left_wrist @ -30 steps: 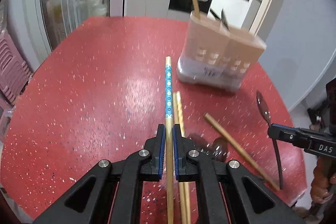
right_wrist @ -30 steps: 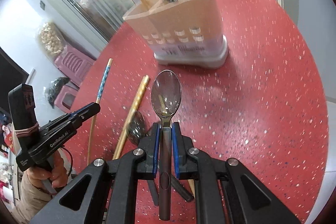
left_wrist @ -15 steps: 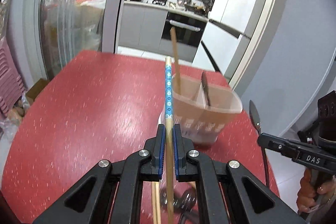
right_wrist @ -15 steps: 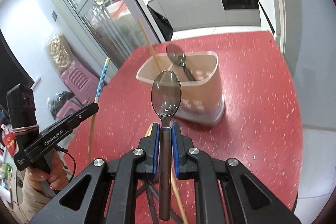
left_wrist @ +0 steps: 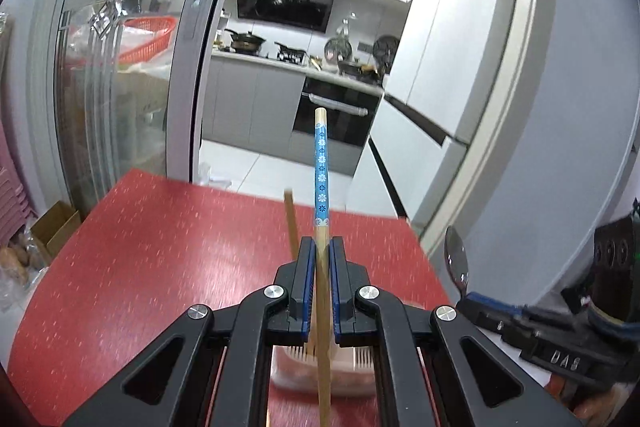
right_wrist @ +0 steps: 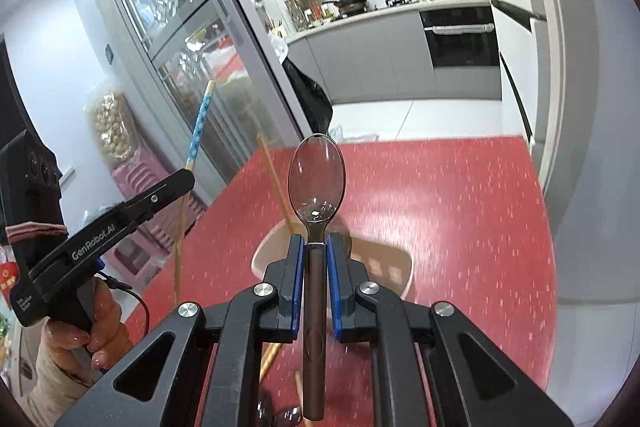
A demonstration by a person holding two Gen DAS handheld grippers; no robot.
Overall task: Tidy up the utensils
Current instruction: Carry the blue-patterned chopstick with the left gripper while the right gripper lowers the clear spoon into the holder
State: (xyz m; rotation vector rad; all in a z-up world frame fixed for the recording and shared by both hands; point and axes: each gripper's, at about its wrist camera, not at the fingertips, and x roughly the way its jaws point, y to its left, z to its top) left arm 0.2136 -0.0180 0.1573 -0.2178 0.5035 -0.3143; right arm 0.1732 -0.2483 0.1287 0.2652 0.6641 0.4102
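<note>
Left gripper clamped a chopstick; right gripper clamped a spoon; the holder below was largely hidden.

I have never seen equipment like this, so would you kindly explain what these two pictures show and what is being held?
There is no robot here: a person carries a hand-held claw in each hand, and each claw has a wide-angle camera looking forward along its two fingers. One picture comes from the left claw, which is shut on a blue-patterned chopstick. The other comes from the right claw, shut on a metal spoon. Each claw also appears at the edge of the other's picture. Below them stands a beige utensil holder on a red speckled table, with another chopstick already standing in it.
</note>
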